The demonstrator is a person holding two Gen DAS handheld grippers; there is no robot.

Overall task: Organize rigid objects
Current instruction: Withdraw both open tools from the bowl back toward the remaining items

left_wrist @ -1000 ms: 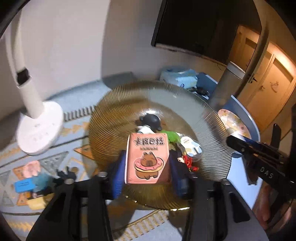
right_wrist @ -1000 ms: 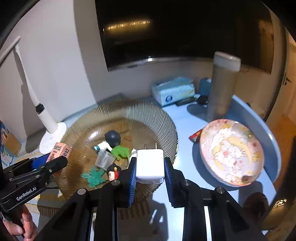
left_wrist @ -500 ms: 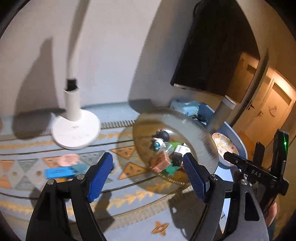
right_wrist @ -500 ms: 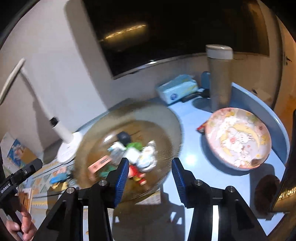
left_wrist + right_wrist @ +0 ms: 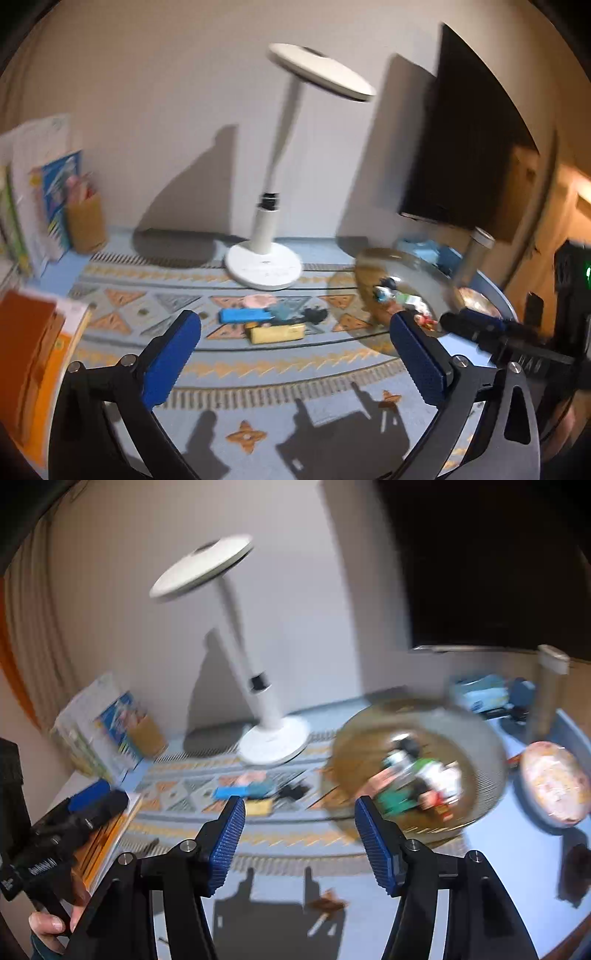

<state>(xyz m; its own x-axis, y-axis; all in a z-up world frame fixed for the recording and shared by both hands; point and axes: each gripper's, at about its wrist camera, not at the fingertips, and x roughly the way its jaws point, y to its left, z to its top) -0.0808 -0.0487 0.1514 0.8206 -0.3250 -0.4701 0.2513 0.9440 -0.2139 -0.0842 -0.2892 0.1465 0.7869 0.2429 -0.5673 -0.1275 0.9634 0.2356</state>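
- The left gripper (image 5: 295,354) stands with its jaws opening wide and nothing between them, above the patterned mat (image 5: 155,306) on the table (image 5: 517,856).
- The right gripper (image 5: 300,840) is also empty, its jaws opening, aimed at the same stretch of mat.
- The loose rigid items still to sort lie in a small cluster on the mat: a blue bar-shaped piece (image 5: 243,315), a yellow block (image 5: 275,333) just beside it, and a pink piece and a dark one too blurred to name.
- The ribbed glass bowl (image 5: 476,738) to the right already holds a heap of small toys and a pink box.
- Risk: both views are smeared, so a fast approach could nudge the tightly packed cluster instead of isolating one piece.
- Risk: both grippers converging on one cluster could collide.
- The white desk lamp (image 5: 264,266) stands just beyond the cluster; its base limits far-side reach.
- Open mat lies near the grippers; books (image 5: 99,838) crowd the left edge.
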